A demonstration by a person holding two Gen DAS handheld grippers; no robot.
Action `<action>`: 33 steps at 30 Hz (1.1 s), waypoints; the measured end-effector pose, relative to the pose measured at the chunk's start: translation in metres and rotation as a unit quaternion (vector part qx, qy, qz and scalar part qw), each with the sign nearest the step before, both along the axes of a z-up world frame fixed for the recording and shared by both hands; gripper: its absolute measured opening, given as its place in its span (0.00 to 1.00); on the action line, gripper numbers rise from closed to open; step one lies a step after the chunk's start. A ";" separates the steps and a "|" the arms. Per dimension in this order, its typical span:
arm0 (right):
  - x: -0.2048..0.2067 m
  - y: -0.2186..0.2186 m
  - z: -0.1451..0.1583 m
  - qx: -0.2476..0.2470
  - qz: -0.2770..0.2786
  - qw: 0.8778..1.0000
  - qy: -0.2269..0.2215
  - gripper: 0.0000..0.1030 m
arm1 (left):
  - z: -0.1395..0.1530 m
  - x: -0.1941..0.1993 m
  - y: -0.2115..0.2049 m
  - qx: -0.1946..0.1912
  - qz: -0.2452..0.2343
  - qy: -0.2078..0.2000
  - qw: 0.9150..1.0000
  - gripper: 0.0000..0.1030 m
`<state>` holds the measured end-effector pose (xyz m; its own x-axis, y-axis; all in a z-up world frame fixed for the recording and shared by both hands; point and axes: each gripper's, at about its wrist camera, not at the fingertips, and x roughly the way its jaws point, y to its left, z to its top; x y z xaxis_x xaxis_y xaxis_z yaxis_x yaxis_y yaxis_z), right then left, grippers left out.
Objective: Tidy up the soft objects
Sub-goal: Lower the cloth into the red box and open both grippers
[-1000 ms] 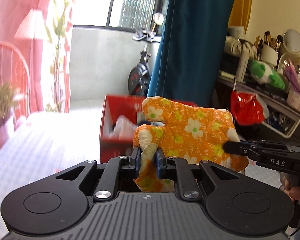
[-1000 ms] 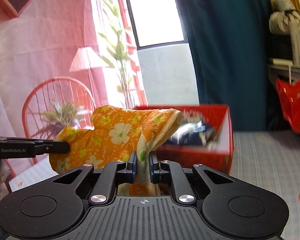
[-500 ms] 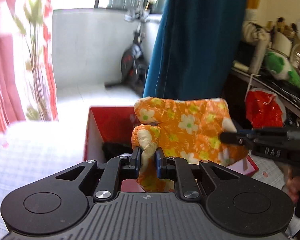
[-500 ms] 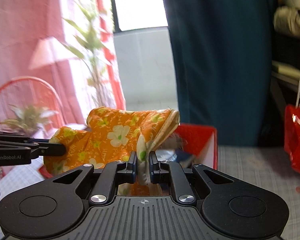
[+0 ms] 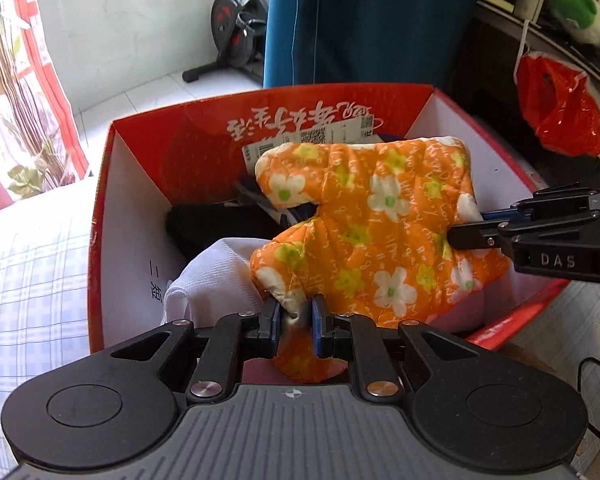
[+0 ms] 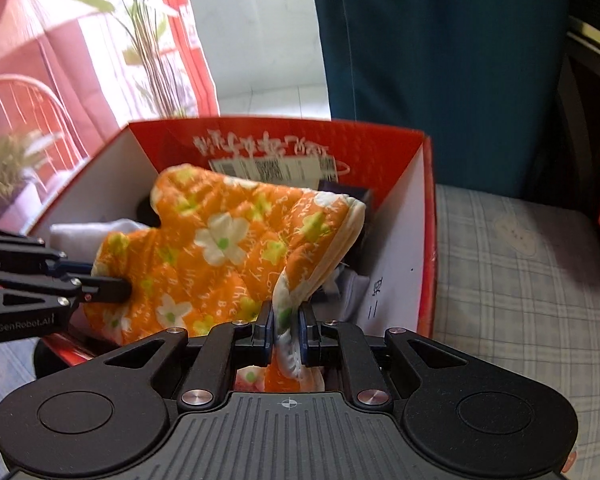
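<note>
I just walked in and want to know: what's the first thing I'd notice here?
The bright orange flowery oven mitt, stretched out above the open red box. The left gripper pinches one end and the right gripper pinches the other. Under it, inside the box, lie a white cloth and something dark.

Daylight is flooding in behind the open red cardboard box (image 5: 139, 208), washing out the pale balcony wall (image 5: 131, 28). Fisheye curvature is bending the edges; the potted green plant (image 6: 7, 168) left of it is blurring.
</note>
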<state>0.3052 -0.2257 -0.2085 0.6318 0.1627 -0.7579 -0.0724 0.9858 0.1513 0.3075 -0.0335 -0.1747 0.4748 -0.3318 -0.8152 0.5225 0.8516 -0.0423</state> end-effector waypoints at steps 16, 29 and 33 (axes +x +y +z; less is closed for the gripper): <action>0.028 0.020 -0.015 -0.055 0.039 0.995 0.068 0.11 | -0.017 0.014 -0.013 0.040 -0.019 0.021 0.999 0.17; 0.003 0.015 0.011 -0.061 0.037 0.997 0.010 0.24 | 0.009 -0.011 0.008 -0.002 -0.001 -0.013 1.000 0.47; -0.016 0.015 0.029 -0.064 0.051 0.997 -0.013 0.28 | 0.025 -0.028 0.012 -0.011 0.008 -0.038 0.999 0.53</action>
